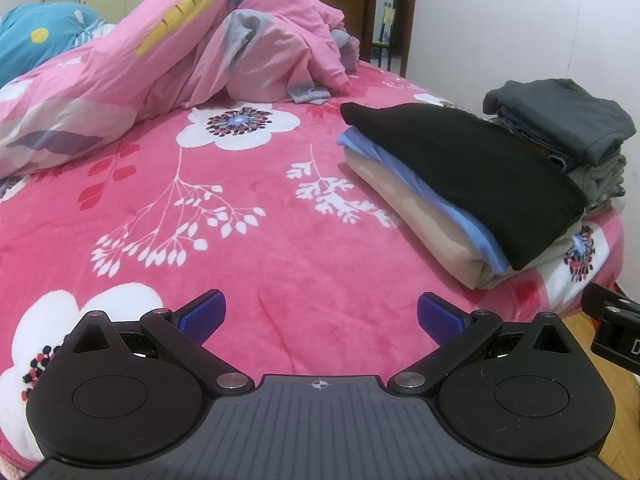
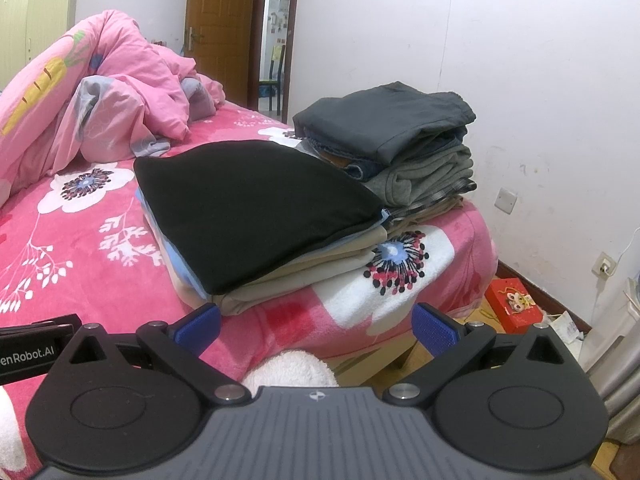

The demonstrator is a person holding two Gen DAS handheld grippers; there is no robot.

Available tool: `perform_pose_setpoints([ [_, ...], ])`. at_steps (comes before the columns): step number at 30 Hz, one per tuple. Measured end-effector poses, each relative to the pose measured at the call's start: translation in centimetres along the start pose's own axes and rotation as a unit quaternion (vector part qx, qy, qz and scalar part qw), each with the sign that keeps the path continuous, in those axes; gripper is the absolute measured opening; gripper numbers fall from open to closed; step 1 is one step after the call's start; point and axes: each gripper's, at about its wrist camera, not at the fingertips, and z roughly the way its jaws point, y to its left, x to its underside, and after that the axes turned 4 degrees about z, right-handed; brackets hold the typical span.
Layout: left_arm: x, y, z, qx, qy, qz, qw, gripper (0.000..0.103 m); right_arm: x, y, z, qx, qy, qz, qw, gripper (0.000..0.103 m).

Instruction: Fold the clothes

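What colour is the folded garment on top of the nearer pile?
Black: the top garment is plain, with light blue and beige layers beneath. The right wrist view shows it best.

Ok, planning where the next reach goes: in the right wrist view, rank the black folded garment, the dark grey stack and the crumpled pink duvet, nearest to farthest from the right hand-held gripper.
1. Black folded garment, just ahead of the right hand-held gripper.
2. Dark grey stack, behind it, right.
3. Crumpled pink duvet, far left.

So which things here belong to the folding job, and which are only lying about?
For the job: black folded garment; pile under it; dark grey folded stack; left gripper; right gripper.

Lying about: pink duvet; red box; door.
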Motion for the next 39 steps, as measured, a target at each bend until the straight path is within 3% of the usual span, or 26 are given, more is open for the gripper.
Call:
perform_pose_setpoints([
  [39,-0.17,0.25,-0.13,-0.004,-0.003,-0.003,1.0000,0.103,-0.11,0.36,0.05,0.001,0.000,-0.004,1.000,0.103],
])
